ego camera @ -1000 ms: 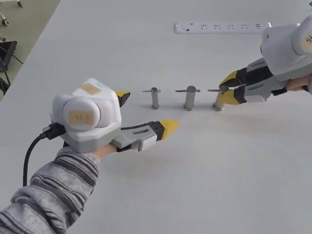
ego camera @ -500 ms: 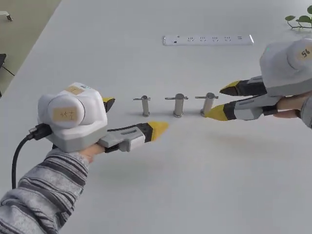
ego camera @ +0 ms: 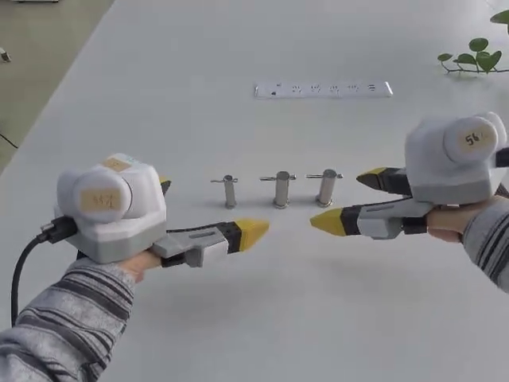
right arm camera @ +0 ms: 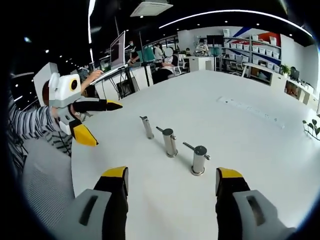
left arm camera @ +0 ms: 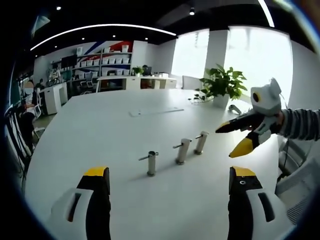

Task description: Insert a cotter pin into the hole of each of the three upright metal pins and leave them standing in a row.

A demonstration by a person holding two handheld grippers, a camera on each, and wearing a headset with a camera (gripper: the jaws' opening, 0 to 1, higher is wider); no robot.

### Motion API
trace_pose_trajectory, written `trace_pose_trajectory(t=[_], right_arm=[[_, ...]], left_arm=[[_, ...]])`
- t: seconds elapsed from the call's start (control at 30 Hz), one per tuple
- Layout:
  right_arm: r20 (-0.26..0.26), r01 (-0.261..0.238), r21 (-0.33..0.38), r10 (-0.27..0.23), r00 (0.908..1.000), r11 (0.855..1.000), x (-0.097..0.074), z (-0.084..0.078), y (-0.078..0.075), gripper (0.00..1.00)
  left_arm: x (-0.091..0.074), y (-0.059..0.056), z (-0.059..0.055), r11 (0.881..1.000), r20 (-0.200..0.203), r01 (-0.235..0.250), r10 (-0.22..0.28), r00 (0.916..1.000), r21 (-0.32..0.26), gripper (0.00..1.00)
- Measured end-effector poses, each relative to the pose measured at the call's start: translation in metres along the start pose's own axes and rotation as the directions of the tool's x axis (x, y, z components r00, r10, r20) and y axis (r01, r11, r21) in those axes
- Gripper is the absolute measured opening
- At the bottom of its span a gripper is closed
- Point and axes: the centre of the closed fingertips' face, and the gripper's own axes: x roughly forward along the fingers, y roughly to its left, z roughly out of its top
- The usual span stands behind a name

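**Three pins up in a row, both grippers wide open**

Here we are at the white surface (ego camera: 318, 318). The three metal pins (ego camera: 281, 199) stand upright in a tidy line across the middle of it. They sit well short of the white power strip (ego camera: 324, 90) lying further back.

Look at the tops. The left pin (ego camera: 230, 193) has a cotter pin (ego camera: 219, 181) crossing near its head and poking out sideways. The middle pin (ego camera: 281, 189) shows the same thin bar, and so does the right pin (ego camera: 327, 187). All three bars jut the same way in the head view.

The left gripper (ego camera: 211, 207) hovers off the left end of the row, clear of the left pin. Its yellow-tipped jaws are spread far apart with nothing between them. In its own view the whole row sits ahead in the gap between the jaws.

Over at the other end, the right gripper (ego camera: 343, 199) has its jaws parted too and holds nothing. Its lower yellow tip is near the base of the right pin but not touching it. In the right gripper view the three pins run away from it in a line, the right pin nearest.

A striped sleeve (ego camera: 64, 326) shows behind the left gripper. A leafy plant (ego camera: 469, 57) sits at the far right edge of the surface.
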Motion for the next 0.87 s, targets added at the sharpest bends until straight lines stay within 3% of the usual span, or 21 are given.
trace_pose_trajectory(t=[0.1, 0.37, 0.6, 0.87], right_arm=[[-0.010, 0.026, 0.038, -0.026, 0.9996, 0.999, -0.003, -0.005, -0.002, 0.69], [0.046, 0.065, 0.096, -0.070, 0.9965, 0.993, -0.013, -0.005, -0.002, 0.69], [0.038, 0.068, 0.102, -0.072, 0.9967, 0.993, -0.012, -0.011, 0.002, 0.70], [0.045, 0.082, 0.096, -0.087, 0.9952, 0.992, -0.008, -0.009, 0.001, 0.70]], left_arm=[[-0.003, -0.004, 0.001, 1.000, 0.007, -0.001, 0.001, 1.0000, -0.004, 0.99], [-0.004, -0.007, -0.005, 1.000, -0.021, -0.003, 0.003, 0.9998, 0.004, 0.99], [-0.008, -0.003, -0.002, 0.999, -0.006, -0.028, 0.028, 0.9996, -0.018, 0.98], [-0.008, -0.002, -0.007, 0.999, -0.022, -0.044, 0.044, 0.9988, -0.026, 0.97]])
